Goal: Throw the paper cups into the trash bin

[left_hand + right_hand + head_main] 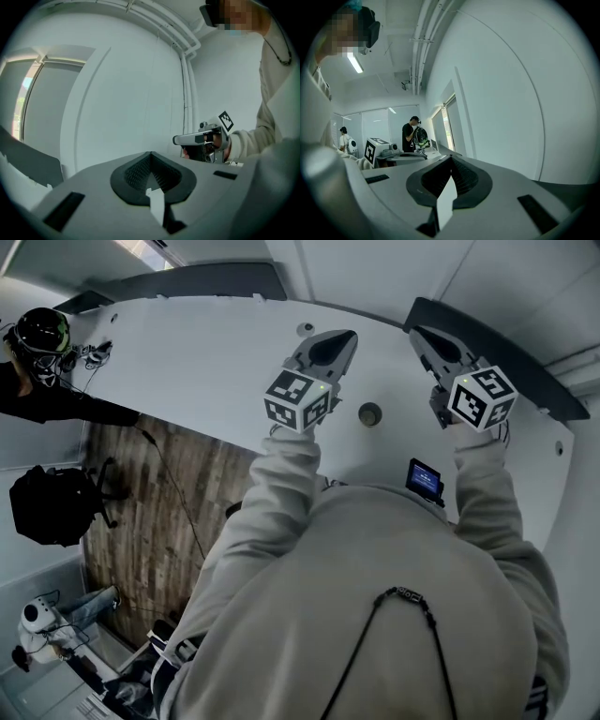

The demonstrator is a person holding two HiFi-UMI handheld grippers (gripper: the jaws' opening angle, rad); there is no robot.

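Grippers clenched, cup sitting on bench

You are holding both claws over the white bench [187,352]. Your left gripper [339,337] and right gripper [424,337] are each clenching shut on nothing. 1 paper cup [369,413] is standing between them, near the bench edge closest to you. Another person [37,362] is standing by the bench's left corner.

Bare white lab: long table [206,343], ceiling pipes [420,37]

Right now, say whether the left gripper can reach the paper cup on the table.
Probably yes: the paper cup stands alone beside the left gripper, nothing between; its shut jaws must open.
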